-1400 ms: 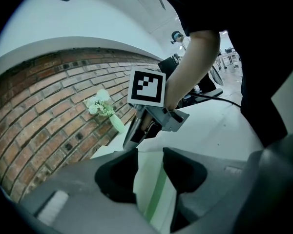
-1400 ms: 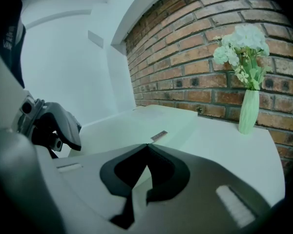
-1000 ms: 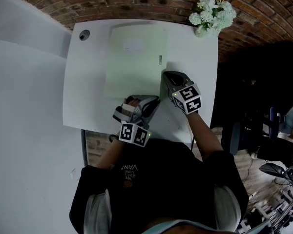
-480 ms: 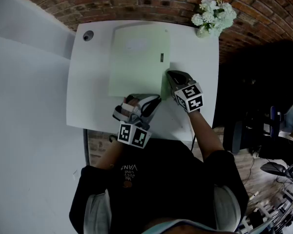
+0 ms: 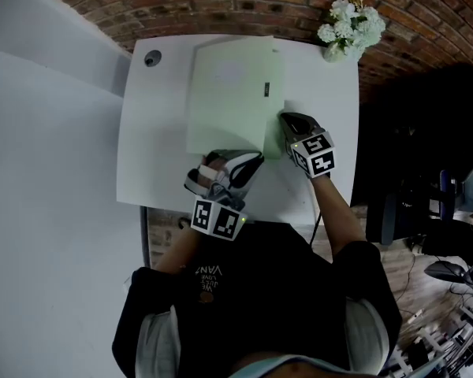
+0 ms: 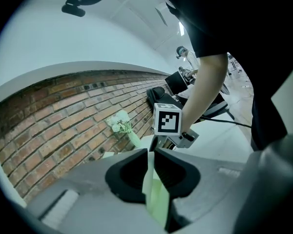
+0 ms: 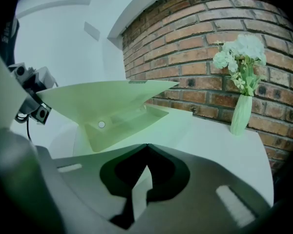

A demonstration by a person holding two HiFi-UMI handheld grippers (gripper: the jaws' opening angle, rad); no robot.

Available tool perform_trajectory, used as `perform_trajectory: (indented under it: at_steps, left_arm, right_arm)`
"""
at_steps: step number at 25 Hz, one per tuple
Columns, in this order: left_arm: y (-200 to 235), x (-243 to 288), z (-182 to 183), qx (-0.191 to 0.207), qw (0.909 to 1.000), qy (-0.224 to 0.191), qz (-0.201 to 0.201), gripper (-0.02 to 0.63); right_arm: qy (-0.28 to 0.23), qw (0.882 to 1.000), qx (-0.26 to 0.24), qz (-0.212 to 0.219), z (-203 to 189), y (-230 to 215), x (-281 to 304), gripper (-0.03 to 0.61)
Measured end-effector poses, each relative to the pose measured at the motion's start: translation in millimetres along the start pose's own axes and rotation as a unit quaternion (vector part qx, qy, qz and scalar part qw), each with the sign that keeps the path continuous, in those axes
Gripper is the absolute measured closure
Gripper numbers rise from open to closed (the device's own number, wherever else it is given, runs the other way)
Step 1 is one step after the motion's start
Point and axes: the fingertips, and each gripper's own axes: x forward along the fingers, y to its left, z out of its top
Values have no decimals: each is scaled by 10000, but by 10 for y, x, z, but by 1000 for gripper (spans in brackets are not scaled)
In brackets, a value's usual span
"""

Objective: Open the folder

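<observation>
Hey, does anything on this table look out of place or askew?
Nothing stands out. The green folder gapes only because the left gripper, its jaws having just closed further, pinches the cover up; the flower vase stands upright.

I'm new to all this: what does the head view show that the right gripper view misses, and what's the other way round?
Only the head view shows the whole white table from above, the round grey fitting at its far left corner, and the person's black shirt. Only the right gripper view looks under the raised cover to the pocket and small round stud inside. Both show the green folder, the white flowers and the brick wall.
</observation>
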Motion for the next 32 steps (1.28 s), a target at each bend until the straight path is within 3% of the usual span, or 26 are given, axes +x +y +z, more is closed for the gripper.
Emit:
perform_trajectory:
  at_steps: [15, 32]
  left_arm:
    - [528, -669, 10, -267, 9961, -259, 795, 588]
    - [1178, -1400, -314, -573, 9810, -221, 1840, 589]
  right_arm:
    - [391, 9983, -289, -314, -4, -4, 16, 581]
    - [706, 9935, -412, -786, -24, -29, 21, 581]
